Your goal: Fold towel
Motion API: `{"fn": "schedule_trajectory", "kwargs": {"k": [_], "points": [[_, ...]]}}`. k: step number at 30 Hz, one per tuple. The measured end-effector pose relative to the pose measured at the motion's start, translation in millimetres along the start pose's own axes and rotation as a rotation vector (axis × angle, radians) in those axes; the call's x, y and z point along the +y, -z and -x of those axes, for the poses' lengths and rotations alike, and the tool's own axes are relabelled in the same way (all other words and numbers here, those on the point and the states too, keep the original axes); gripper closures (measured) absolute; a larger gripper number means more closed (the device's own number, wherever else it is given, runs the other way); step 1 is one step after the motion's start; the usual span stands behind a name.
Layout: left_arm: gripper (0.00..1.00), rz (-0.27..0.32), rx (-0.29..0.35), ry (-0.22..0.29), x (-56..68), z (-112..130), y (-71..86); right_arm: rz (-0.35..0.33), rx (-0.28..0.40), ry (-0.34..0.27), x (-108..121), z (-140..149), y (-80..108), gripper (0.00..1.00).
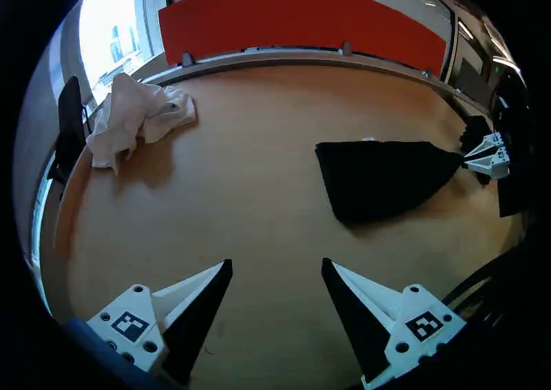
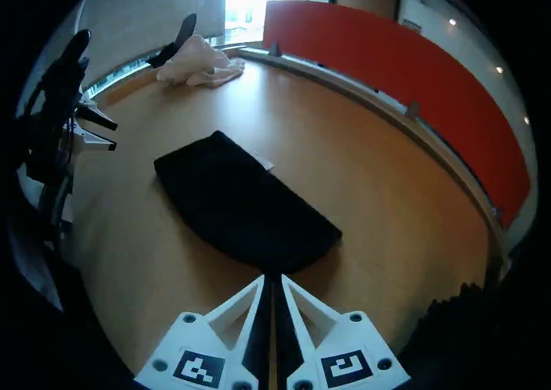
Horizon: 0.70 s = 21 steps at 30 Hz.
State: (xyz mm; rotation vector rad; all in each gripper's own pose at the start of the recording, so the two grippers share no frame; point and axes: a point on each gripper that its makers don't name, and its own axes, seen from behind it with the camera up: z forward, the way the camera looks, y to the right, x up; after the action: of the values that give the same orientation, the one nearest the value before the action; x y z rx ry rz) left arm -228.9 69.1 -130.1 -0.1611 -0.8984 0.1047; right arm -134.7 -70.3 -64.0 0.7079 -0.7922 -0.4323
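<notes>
Jaws of my right gripper point(image 2: 273, 278) pinch a corner of the black towel point(image 2: 241, 204), while my left gripper point(image 1: 276, 262) hangs spread over the table point(image 1: 262, 128).

Office: wooden desk point(image 1: 275, 114); red divider screen point(image 1: 296, 18)

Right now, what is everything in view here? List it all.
black folded fabric towel: one, black, flat mid-table
crumpled white cloth: one, white, far table end by the window
curved wooden table: one, light brown, under everything
long red divider panel: one, red, along the table's far edge
black chair: one, black, beside the cloth
left gripper: one, white and black, open over bare table
right gripper: one, white and black, shut on the towel's corner
</notes>
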Motion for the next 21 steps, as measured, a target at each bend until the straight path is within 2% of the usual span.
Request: {"fn": "schedule_trajectory", "kwargs": {"k": [9,21], "points": [[0.04,0.001,0.010,0.001,1.4,-5,2.2,0.038,0.040,0.042,14,-25,23.2,0.91],[0.04,0.005,0.014,-0.004,6.8,-8,3.3,0.097,0.082,0.064,37,-45,49.9,0.91]]}}
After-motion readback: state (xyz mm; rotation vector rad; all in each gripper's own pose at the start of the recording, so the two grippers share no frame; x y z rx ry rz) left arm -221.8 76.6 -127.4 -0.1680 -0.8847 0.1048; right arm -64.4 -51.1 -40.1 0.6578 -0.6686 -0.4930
